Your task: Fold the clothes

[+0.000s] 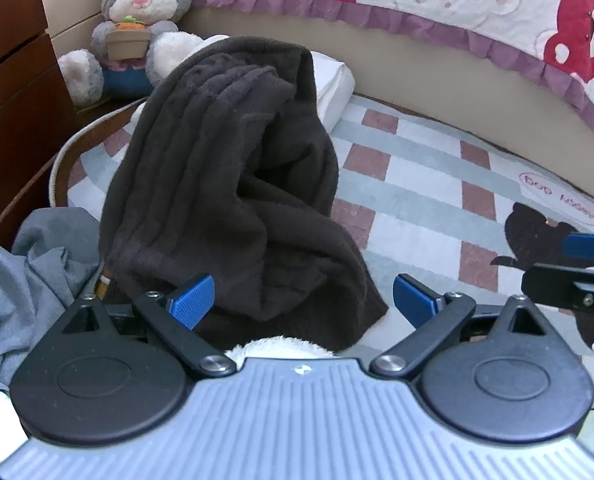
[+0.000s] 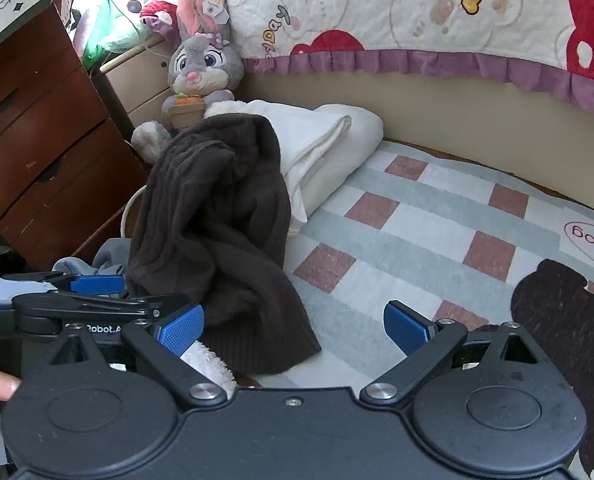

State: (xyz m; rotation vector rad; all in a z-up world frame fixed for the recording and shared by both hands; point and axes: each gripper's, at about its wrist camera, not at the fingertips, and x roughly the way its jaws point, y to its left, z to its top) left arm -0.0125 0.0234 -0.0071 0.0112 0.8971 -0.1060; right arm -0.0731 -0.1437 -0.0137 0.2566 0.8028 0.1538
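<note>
The dark brown garment (image 1: 225,184) lies heaped on the checked mat (image 1: 417,184), long axis running away toward the plush rabbit (image 1: 137,28), directly ahead of the wide-spread, empty left gripper (image 1: 303,300), nearer than the equally wide, empty right gripper (image 2: 293,326).
</note>
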